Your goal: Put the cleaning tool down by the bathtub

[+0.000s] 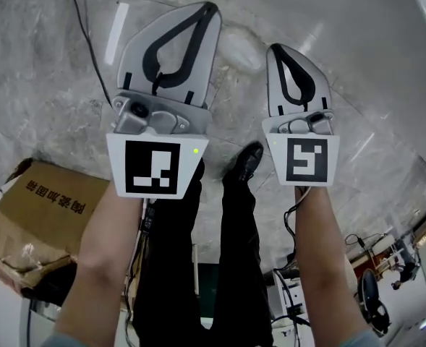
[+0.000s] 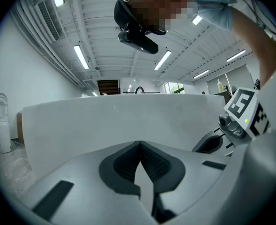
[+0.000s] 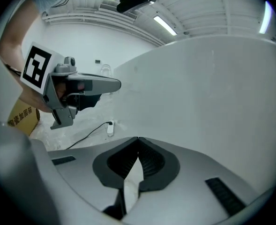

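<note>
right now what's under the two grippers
Grey marble floor, a black cable and the person's black shoe. The left gripper and right gripper cover the floor directly beneath them.

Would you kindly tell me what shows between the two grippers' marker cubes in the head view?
The person's black shoe, on the marble floor, shows there in the head view, between the cubes of the left gripper and the right gripper.

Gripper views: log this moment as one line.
left hand-held gripper: shut, empty | right hand-held gripper: shut, empty | cleaning tool: not in view | bathtub: white wall ahead of both
</note>
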`<act>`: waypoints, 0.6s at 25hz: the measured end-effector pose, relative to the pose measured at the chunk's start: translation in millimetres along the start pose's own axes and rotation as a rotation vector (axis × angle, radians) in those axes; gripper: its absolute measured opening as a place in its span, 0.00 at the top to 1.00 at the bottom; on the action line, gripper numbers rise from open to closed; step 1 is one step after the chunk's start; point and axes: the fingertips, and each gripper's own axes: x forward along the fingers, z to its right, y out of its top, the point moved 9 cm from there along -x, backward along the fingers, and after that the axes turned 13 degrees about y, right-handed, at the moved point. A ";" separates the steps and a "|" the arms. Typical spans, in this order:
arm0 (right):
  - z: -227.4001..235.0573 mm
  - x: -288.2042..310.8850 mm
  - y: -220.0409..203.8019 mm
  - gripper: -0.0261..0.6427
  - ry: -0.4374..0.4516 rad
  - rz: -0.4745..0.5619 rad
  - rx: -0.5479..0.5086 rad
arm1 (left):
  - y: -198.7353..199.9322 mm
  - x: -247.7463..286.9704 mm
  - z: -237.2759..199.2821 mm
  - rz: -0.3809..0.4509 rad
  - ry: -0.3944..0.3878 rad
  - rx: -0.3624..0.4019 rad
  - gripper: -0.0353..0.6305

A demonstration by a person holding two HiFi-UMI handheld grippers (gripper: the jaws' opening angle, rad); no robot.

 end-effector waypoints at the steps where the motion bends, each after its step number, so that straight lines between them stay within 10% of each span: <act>1: 1.1 -5.5 13.3 0.94 -0.005 0.022 0.001 | 11.7 0.2 -0.4 0.008 0.008 -0.008 0.92; 15: 32.6 -118.0 189.4 0.94 -0.097 0.271 -0.037 | 196.0 -12.1 16.4 0.149 0.074 -0.055 0.92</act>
